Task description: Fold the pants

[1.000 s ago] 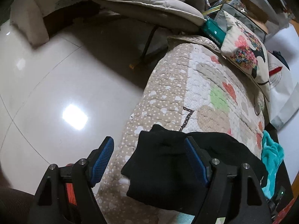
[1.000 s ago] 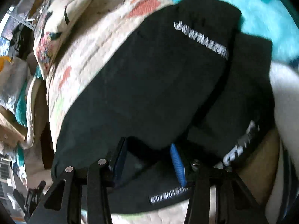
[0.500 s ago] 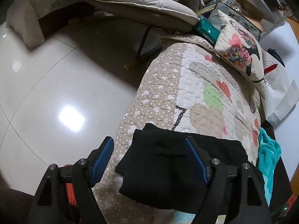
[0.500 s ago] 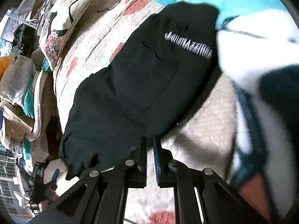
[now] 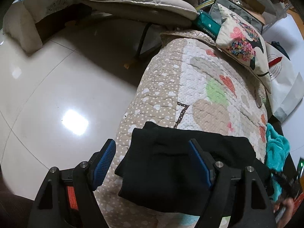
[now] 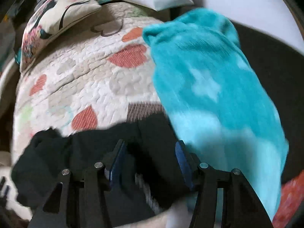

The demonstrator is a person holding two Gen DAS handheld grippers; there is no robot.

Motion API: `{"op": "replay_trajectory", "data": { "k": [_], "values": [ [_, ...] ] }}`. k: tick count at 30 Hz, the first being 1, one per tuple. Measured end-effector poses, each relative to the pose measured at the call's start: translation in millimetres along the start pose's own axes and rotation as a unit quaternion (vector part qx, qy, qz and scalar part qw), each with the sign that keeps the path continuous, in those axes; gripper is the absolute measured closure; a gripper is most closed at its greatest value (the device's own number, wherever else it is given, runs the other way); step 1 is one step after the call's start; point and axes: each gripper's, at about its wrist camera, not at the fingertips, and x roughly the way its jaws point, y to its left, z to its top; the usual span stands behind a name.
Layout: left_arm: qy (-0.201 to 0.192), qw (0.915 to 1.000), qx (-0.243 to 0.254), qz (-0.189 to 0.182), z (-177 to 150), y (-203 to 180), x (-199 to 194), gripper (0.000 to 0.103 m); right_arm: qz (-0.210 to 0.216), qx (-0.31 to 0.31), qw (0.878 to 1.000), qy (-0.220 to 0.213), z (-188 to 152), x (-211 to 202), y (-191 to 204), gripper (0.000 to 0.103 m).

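A teal box, wedged between a grey cushion and a patterned pillow, carries white lettering, seen upside down and too small to read with certainty. The quilt bears a stitched brown mark resembling the numeral 7. The black pants show blurred white print, illegible in the right wrist view.
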Motion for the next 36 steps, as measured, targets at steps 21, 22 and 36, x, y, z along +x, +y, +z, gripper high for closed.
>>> {"op": "replay_trajectory", "data": {
  "k": [21,22,36],
  "values": [
    [0.009,0.978,0.186,-0.093,-53,-83,1,0.026,0.15,-0.12,0.981,0.023,26,7,118,0.048],
    [0.016,0.9747,0.204,-0.091,-60,-89,4,0.026,0.163,-0.131,0.977,0.032,27,17,133,0.048],
    [0.055,0.9606,0.272,-0.011,-89,-102,32,0.026,0.173,-0.199,0.961,0.085,9,58,198,0.092]
  ]
}}
